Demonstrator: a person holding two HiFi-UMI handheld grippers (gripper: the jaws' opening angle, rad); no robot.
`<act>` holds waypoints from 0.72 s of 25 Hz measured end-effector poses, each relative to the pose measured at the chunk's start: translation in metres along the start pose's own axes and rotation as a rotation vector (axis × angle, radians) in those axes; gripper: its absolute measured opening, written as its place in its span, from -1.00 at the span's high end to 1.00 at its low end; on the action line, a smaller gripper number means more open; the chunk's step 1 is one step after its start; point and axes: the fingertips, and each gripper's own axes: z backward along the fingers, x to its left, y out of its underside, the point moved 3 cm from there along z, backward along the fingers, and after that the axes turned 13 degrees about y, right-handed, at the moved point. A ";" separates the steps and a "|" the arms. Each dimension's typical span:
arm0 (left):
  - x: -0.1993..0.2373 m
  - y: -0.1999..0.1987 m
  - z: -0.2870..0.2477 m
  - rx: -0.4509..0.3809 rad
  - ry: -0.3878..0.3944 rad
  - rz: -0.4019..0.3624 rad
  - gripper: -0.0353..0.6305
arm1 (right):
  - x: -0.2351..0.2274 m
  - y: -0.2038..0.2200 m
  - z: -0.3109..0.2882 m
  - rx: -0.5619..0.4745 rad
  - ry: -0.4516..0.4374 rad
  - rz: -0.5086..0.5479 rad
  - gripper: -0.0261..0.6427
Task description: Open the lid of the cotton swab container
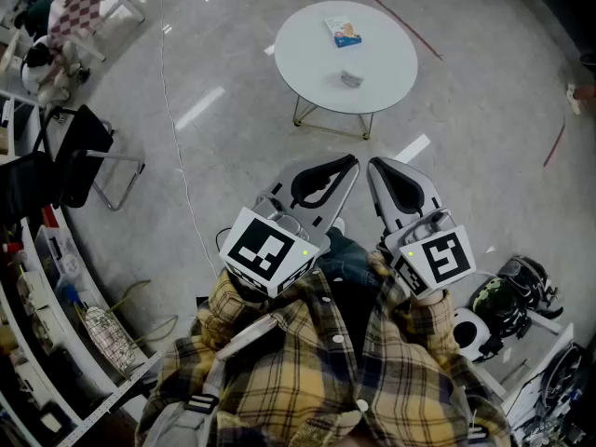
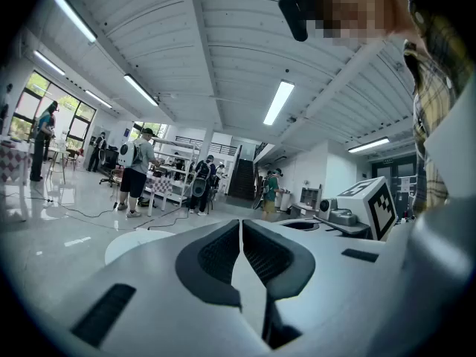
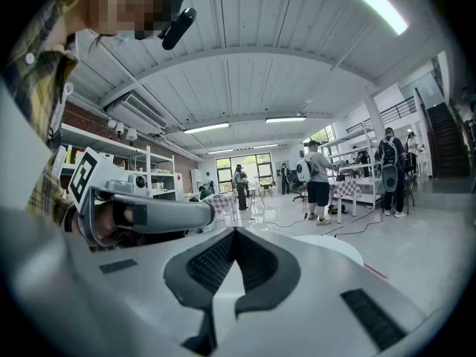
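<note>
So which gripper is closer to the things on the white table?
Left, barely. Both the left gripper and right gripper are shut, empty and short of the white table; the left's tip lines up nearer the small grey item.

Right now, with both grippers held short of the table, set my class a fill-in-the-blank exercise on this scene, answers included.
1. The left gripper has its jaws ____, with no object between them.
2. The right gripper holds ____ in its jaws.
3. The white table ahead has a ____ top.
4. On it lie a blue-and-white packet and ____ other small grey item.

Missing words: shut; nothing; round; one.
</note>
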 end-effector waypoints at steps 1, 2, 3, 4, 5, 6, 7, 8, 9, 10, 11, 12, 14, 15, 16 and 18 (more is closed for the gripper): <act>-0.001 0.000 -0.002 0.000 0.000 0.002 0.80 | -0.002 0.000 0.001 -0.001 -0.004 -0.002 0.88; -0.001 0.001 -0.004 0.000 0.000 0.004 0.80 | -0.003 -0.001 0.003 -0.003 -0.008 -0.004 0.87; -0.002 0.001 -0.006 0.002 -0.001 0.005 0.80 | -0.005 -0.001 0.004 -0.006 -0.011 -0.008 0.88; -0.002 0.001 -0.008 0.004 -0.003 0.005 0.80 | -0.007 -0.002 0.005 -0.010 -0.012 -0.013 0.87; -0.002 0.002 -0.010 0.006 -0.006 0.004 0.80 | -0.010 -0.002 0.006 -0.014 -0.012 -0.019 0.87; -0.002 0.002 -0.012 0.008 -0.009 0.002 0.80 | -0.013 -0.002 0.007 -0.018 -0.010 -0.025 0.87; -0.003 0.002 -0.014 0.008 -0.012 0.001 0.80 | -0.016 -0.001 0.009 -0.020 -0.006 -0.030 0.87; -0.004 0.002 -0.016 0.006 -0.015 -0.002 0.80 | -0.020 0.000 0.010 -0.021 0.000 -0.032 0.87; -0.004 0.002 -0.018 0.004 -0.017 -0.006 0.80 | -0.024 0.001 0.011 -0.021 0.005 -0.033 0.87; -0.005 0.001 -0.021 0.003 -0.021 -0.012 0.80 | -0.028 0.002 0.012 -0.020 0.009 -0.033 0.87; -0.006 0.001 -0.023 0.002 -0.025 -0.018 0.80 | -0.031 0.003 0.013 -0.020 0.010 -0.035 0.87; -0.007 0.001 -0.026 0.002 -0.029 -0.025 0.80 | -0.035 0.004 0.014 -0.020 0.010 -0.036 0.87; -0.012 0.000 -0.032 0.000 -0.036 -0.040 0.80 | -0.041 0.005 0.017 -0.022 0.008 -0.033 0.87; -0.014 0.000 -0.035 0.000 -0.039 -0.048 0.80 | -0.043 0.005 0.019 -0.026 0.006 -0.029 0.87; -0.017 0.000 -0.038 0.000 -0.041 -0.057 0.80 | -0.046 0.004 0.021 -0.030 0.005 -0.029 0.87; -0.022 0.000 -0.042 0.002 -0.045 -0.073 0.80 | -0.050 0.003 0.024 -0.039 0.003 -0.035 0.87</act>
